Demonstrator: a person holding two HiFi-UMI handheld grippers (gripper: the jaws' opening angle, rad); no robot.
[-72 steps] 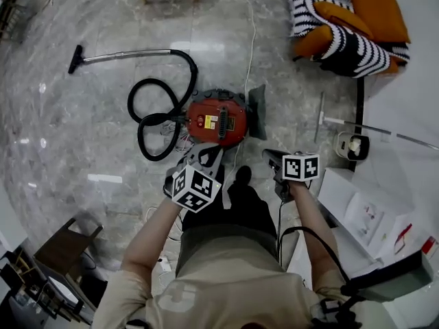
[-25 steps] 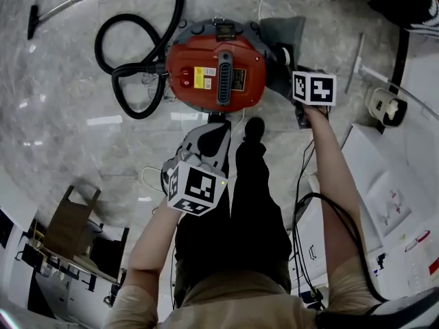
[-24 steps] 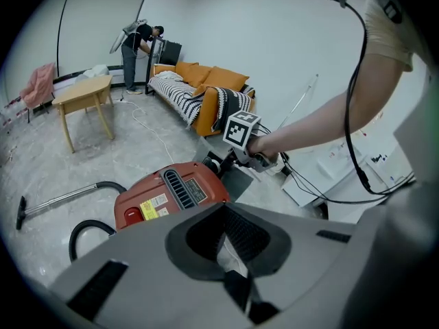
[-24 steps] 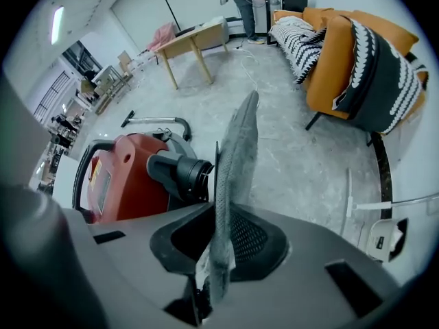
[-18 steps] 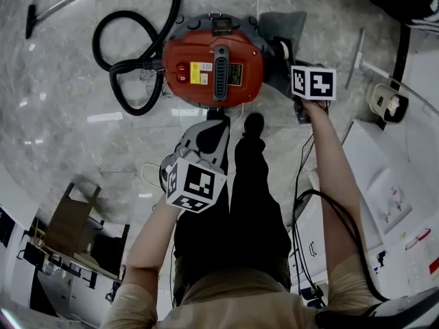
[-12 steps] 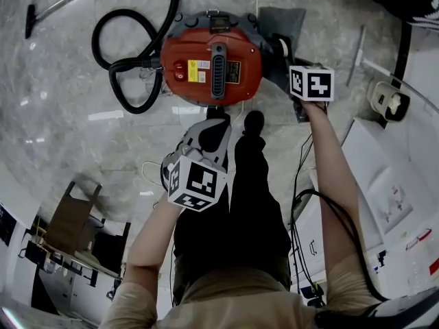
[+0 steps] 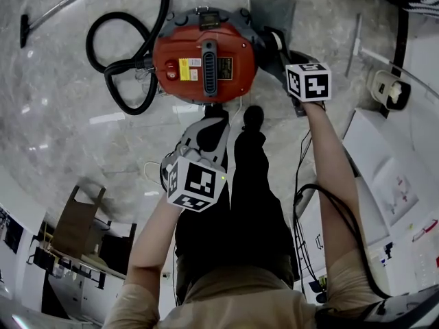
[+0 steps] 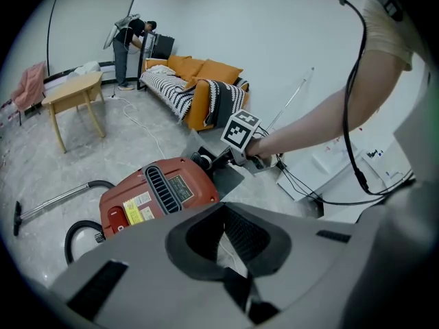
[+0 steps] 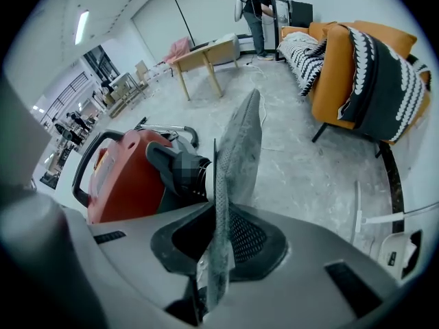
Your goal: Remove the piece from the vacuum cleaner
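Right gripper view: the grey bag (image 9: 240,149) is seen edge-on, pinched between the jaws of the right gripper (image 9: 214,262), which have just been closing on it. The bag rises from the pads as a thin upright sheet. Its far side is joined to the black neck (image 9: 175,171) on the side of the red vacuum (image 9: 123,180). The vacuum is set on the marble floor (image 9: 302,177), just left of the bag in this view.

In the head view the vacuum is seen from above, just ahead of the person's shoe (image 7: 252,117), with its black hose (image 7: 127,81) looped on the floor at its left. The bag shows as a grey patch at the vacuum's upper right, and the right gripper is reached in to it beside the vacuum's body.

The left gripper (image 7: 206,134) is held near the vacuum's near edge, apart from it and pointed toward it. In the left gripper view its jaws are closed together with nothing between them, and the vacuum's red top is seen beyond them.
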